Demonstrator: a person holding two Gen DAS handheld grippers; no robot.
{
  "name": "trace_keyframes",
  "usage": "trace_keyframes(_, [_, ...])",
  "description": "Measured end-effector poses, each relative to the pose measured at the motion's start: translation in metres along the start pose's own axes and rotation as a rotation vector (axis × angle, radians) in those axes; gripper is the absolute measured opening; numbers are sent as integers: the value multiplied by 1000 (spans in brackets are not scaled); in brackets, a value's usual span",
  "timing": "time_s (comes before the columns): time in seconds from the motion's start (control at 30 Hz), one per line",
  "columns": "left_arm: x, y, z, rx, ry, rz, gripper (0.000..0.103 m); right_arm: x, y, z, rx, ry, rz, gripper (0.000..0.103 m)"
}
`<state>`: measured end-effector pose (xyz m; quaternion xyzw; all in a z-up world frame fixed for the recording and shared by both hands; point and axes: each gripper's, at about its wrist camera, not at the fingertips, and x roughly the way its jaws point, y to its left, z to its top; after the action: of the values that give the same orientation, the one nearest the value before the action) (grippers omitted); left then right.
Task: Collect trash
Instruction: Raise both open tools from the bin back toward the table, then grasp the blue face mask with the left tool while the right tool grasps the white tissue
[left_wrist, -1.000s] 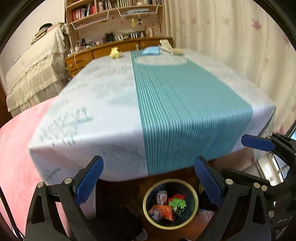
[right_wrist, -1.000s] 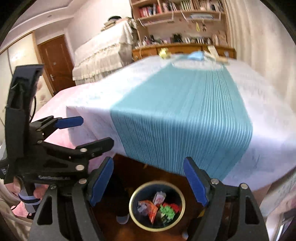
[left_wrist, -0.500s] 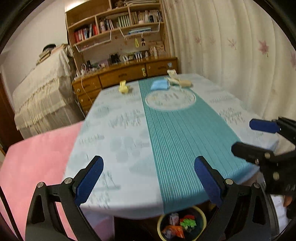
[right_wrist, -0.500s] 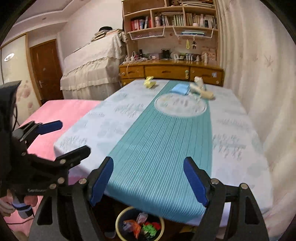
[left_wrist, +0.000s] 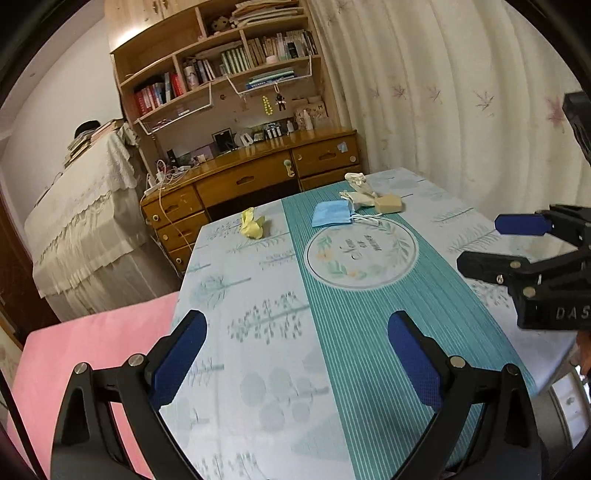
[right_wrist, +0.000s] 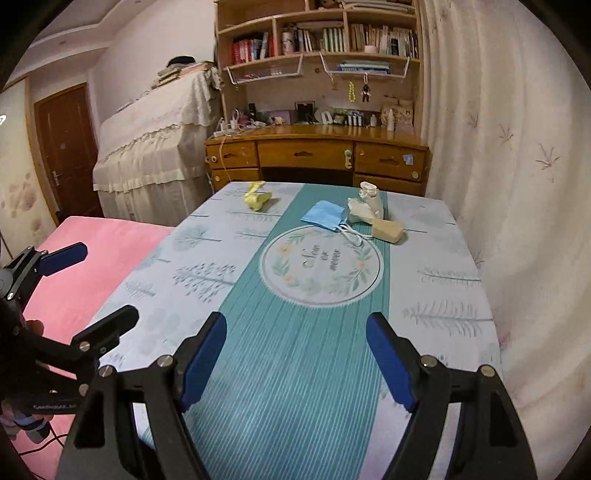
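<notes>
Cloth-covered table (right_wrist: 229, 280), yellow wad (right_wrist: 257, 199), blue mask (right_wrist: 325, 215), white wads (right_wrist: 367, 206), tan block (right_wrist: 388, 230) at far end

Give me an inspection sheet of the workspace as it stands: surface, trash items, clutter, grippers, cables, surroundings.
Surface: table under a pale tree-print cloth with a teal striped runner.
Job's things: yellow crumpled scrap at the far left; blue face mask on the runner; white crumpled bag and tan wrapper beside the mask, far right. No bin in view.
Clutter: nothing seen on the near half of the table.
Grippers: left gripper open, empty; right gripper open, empty; both above the near edge.
Cables: white cords hang off the wooden desk.
Surroundings: bookshelf, curtain, pink bed, covered furniture.
</notes>
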<state>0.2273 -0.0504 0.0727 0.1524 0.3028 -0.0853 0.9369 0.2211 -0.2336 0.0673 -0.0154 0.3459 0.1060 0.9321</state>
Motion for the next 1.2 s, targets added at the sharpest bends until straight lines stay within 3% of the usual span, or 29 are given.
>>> trace_keyframes(0.27, [97, 17, 64, 26, 108, -36, 98, 70, -48, 61, 56, 58, -34, 79])
trace_keyframes(0.5, [201, 16, 120, 8, 248, -148, 98, 155, -109, 115, 156, 113, -74, 79])
trace_keyframes(0.67, [269, 3, 146, -17, 299, -195, 98, 217, -142, 141, 193, 132, -100, 79])
trace_keyframes(0.9, [337, -5, 161, -64, 332, -228, 98, 285, -155, 150, 213, 170, -70, 79])
trace_keyframes(1.1, [365, 1, 167, -77, 318, -251, 98, 322, -153, 152, 224, 177, -27, 78])
trace_keyframes(1.17, [371, 3, 168, -89, 320, -258, 98, 328, -156, 150, 255, 178, -2, 71])
trace_keyframes(1.2, [375, 3, 168, -99, 324, -272, 98, 329, -157, 149, 268, 180, 12, 63])
